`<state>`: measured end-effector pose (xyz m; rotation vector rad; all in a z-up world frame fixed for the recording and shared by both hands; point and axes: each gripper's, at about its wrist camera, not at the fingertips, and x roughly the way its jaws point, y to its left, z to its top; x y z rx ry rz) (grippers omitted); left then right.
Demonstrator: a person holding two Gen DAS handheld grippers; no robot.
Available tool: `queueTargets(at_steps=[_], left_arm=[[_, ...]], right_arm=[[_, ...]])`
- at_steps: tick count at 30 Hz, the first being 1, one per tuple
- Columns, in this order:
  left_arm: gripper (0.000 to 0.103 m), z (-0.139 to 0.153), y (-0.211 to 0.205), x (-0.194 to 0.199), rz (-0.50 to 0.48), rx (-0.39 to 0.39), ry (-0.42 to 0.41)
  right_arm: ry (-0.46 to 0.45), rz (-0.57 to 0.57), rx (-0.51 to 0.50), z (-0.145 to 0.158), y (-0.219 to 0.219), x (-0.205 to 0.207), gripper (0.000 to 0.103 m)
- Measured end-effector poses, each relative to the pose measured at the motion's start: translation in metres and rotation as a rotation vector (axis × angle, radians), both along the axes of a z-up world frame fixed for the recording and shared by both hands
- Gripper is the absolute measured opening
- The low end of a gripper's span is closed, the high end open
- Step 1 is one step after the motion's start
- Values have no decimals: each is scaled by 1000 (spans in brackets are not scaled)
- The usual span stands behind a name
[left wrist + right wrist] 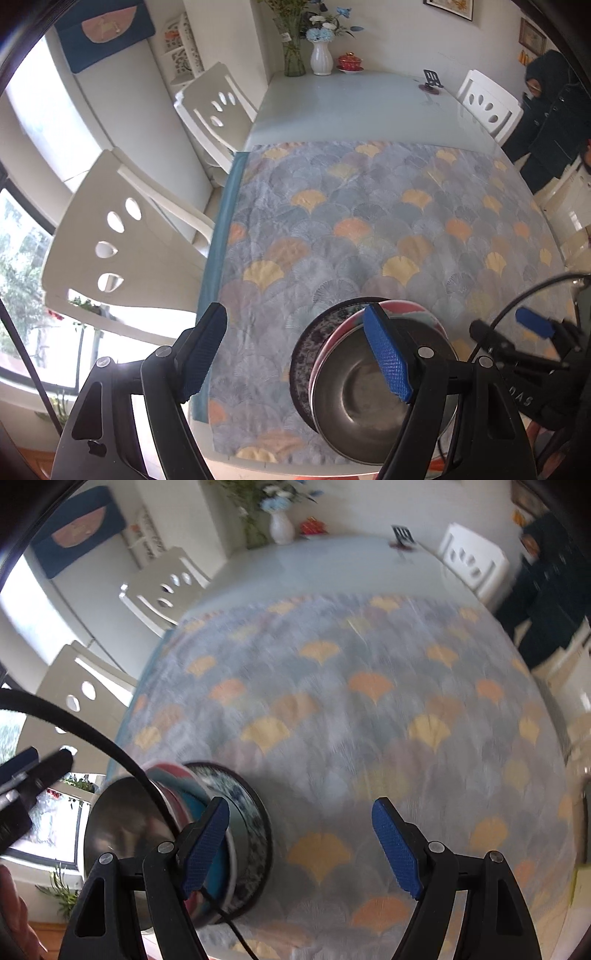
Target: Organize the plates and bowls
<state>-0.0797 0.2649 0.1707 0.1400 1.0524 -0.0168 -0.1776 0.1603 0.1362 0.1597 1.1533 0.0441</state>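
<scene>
Patterned cloth (369,221) covered the near surface (351,99). Nested bowls (369,387) sat at its near edge, steel bowl (125,823) on top. Left fingers (295,354) stood apart, holding nothing; right fingers (301,845) likewise, just beside the stack.

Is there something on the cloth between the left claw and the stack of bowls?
Nothing visible is. The left claw stands open above the cloth, its right finger already over the metal bowl on top of the stack.
</scene>
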Motion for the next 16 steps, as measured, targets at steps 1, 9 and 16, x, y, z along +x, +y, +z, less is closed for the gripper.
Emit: queueTargets(at_steps=[1,9,16], left_arm=[[75,-2,0,1,-6,-3,4],[75,-17,-3,-1,-43,33,12],[75,-16,22,-7,-9,8,-40]], right_arm=[[6,-7,-2,-3,-1,-3,78],[36,-43,-32,-22,0,-25,78],[57,-70,-32,-23,6,-36,78]])
